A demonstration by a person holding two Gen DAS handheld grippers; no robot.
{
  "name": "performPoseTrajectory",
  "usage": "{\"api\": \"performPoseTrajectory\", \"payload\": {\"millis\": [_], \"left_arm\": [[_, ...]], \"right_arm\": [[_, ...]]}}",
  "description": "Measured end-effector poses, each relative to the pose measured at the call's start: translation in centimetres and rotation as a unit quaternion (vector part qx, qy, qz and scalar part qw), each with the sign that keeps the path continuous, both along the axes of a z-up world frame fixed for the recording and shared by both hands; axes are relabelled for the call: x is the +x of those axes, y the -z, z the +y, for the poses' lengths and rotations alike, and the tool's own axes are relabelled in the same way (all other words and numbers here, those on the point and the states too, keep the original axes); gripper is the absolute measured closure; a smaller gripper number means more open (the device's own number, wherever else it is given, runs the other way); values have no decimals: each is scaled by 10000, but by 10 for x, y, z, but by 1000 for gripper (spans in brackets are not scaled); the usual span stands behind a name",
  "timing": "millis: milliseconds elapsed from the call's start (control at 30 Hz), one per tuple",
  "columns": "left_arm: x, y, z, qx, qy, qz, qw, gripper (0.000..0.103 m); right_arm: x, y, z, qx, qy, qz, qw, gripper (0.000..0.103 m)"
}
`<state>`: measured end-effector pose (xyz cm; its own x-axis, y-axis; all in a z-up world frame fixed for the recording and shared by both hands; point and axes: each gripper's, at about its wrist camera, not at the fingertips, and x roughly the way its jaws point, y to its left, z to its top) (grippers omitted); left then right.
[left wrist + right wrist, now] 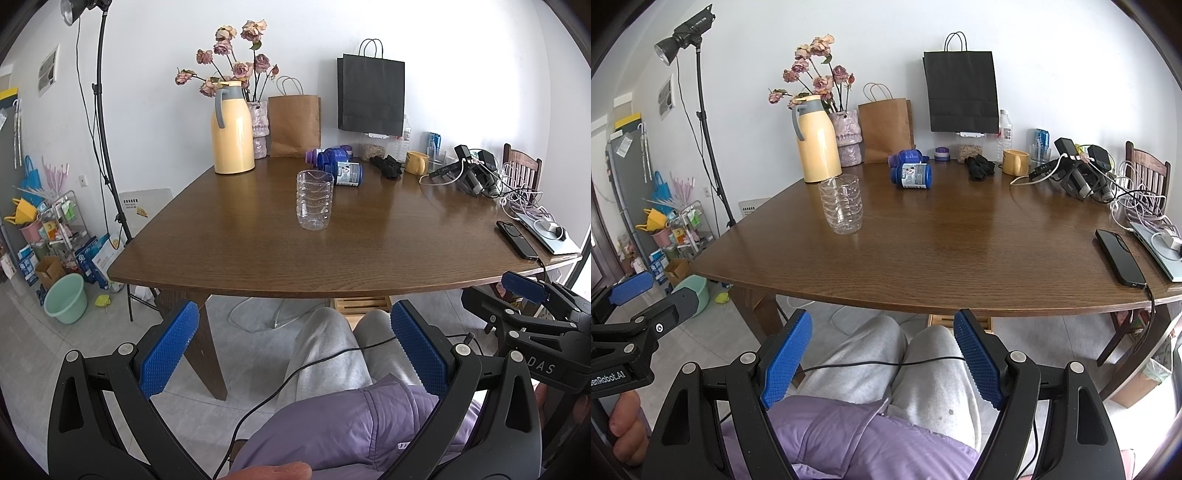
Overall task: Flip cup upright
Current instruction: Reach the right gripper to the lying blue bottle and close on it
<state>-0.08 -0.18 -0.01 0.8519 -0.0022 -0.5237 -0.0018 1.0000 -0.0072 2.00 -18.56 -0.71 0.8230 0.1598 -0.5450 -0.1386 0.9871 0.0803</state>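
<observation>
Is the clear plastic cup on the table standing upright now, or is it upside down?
Upright: the clear cup stands on the table with its open rim on top and its closed base down.

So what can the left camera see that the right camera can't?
Only the left wrist view shows the right gripper beside it and all of the green bucket. Only the right wrist view shows the left gripper and the purple jar plainly. Both show the clear cup standing open end up on the brown table, the yellow jug and the black phone.
</observation>
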Motion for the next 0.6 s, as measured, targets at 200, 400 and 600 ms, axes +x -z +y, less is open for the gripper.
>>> {"api": "performPoseTrajectory", "payload": {"millis": [200,400,600], "left_arm": [[13,6,-5,-3,57,58,10000,0],[74,10,-8,19,171,198,9997,0],[151,5,0,-328,313,705,9965,0]], "right_arm": [[8,2,-2,-72,53,-32,10000,21],[73,-1,-7,-594,79,-4,9982,21],[153,-7,-24,-435,-154,321,9984,21]]}}
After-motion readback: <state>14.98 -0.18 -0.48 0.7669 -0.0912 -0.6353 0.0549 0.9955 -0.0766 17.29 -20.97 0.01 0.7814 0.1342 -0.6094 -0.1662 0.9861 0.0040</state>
